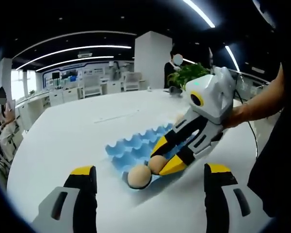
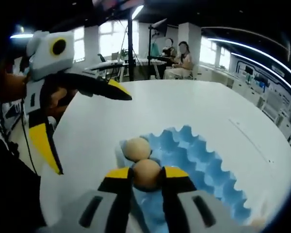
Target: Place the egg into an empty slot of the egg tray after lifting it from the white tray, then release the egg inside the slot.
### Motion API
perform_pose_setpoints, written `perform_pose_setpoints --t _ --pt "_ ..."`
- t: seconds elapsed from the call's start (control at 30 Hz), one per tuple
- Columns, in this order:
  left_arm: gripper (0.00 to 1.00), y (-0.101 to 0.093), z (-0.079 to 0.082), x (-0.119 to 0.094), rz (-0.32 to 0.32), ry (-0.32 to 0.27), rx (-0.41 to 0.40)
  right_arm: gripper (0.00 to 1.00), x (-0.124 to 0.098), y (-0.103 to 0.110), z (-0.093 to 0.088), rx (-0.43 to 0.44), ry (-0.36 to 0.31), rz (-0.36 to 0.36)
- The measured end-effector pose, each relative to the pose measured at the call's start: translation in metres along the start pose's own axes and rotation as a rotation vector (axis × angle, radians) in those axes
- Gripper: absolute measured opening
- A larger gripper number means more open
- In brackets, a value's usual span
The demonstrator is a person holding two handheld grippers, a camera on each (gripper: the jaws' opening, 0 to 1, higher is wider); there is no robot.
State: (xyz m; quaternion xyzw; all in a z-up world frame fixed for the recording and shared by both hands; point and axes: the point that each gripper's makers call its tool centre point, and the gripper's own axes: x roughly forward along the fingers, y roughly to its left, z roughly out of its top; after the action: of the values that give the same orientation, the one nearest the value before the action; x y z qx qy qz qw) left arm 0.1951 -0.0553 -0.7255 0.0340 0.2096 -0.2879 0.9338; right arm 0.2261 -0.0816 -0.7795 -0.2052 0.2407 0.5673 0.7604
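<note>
Nearest in the right gripper view, the right gripper (image 2: 146, 175) pinches 1 brown egg (image 2: 146, 174) between its 2 yellow-tipped jaws, low over the near corner of the blue egg tray (image 2: 199, 160). Just beyond the jaws, a second egg (image 2: 137, 148) sits in a slot. The held egg is likely light, smooth and brittle (a gentle squeeze across its widest part suits it). Farther left, the left gripper (image 2: 94, 128) hangs with jaws spread, holding nothing, over the white table (image 2: 194, 102).
</note>
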Motion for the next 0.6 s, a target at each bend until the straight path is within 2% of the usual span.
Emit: perform_pose_setpoints --t 0.37,0.43,0.53,0.6 --pt "0.93 -0.002 0.0 0.0 0.0 0.004 0.005 0.26 -0.002 0.002 -0.003 -0.08 -0.033 -0.004" --pt "0.93 -0.002 0.0 0.0 0.0 0.006 0.008 0.29 -0.007 0.004 -0.004 -0.06 -0.035 0.001" --pt "0.92 -0.003 -0.001 0.0 -0.001 0.01 0.012 0.36 -0.02 -0.001 -0.007 -0.036 -0.054 -0.042" --pt "0.92 -0.003 0.0 0.0 -0.002 0.006 0.009 0.32 -0.038 -0.009 -0.012 0.02 -0.075 -0.09"
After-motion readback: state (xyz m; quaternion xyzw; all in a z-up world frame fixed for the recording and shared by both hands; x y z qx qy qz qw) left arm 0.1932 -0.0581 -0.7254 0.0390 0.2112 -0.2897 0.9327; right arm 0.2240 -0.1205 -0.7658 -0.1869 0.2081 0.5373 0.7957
